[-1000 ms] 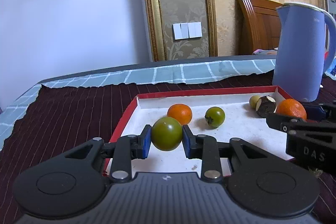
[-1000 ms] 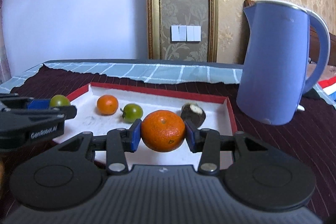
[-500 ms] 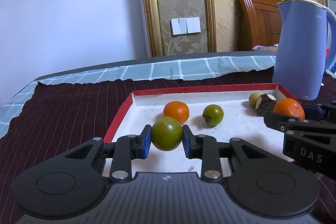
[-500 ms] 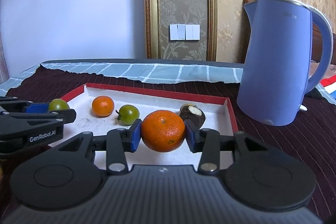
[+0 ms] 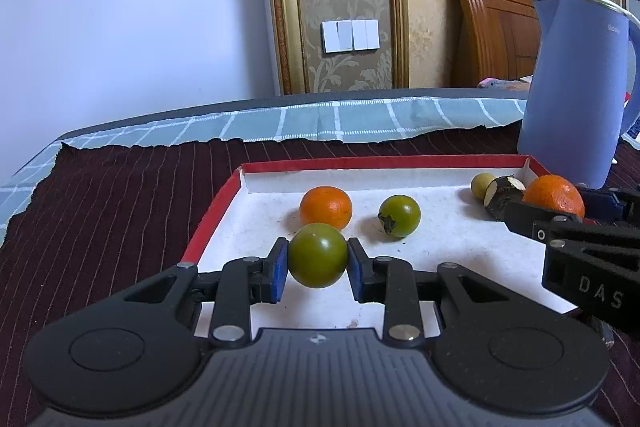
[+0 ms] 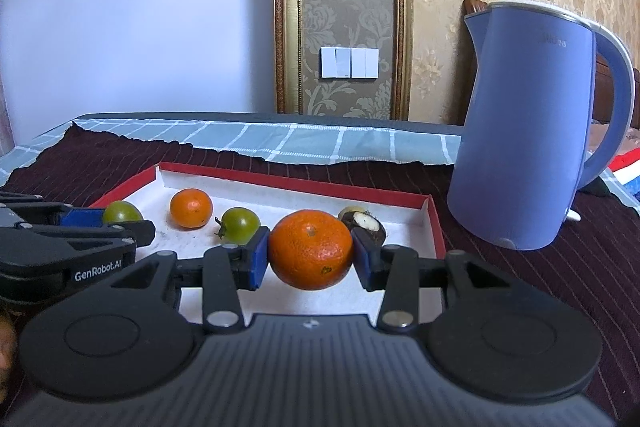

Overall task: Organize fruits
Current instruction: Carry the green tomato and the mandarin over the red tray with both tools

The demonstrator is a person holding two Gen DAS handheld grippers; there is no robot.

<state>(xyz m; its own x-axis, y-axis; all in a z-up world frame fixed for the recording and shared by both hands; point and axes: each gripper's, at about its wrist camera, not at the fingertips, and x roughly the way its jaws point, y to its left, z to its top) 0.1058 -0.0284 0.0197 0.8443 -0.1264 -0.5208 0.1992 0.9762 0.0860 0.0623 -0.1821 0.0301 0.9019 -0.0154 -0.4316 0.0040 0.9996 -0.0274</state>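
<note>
Right wrist view: left gripper reads "GenRobot.AI".

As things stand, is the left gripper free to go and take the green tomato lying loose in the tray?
Probably not yet: the left gripper is shut on another green fruit. The loose green tomato lies just beyond with nothing between, so the path is free but the gripper is full.

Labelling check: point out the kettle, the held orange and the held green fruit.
kettle (image 6: 520,131): right wrist view, middle of body.
held orange (image 6: 310,249): right wrist view, front face.
held green fruit (image 5: 318,255): left wrist view, front face.
</note>
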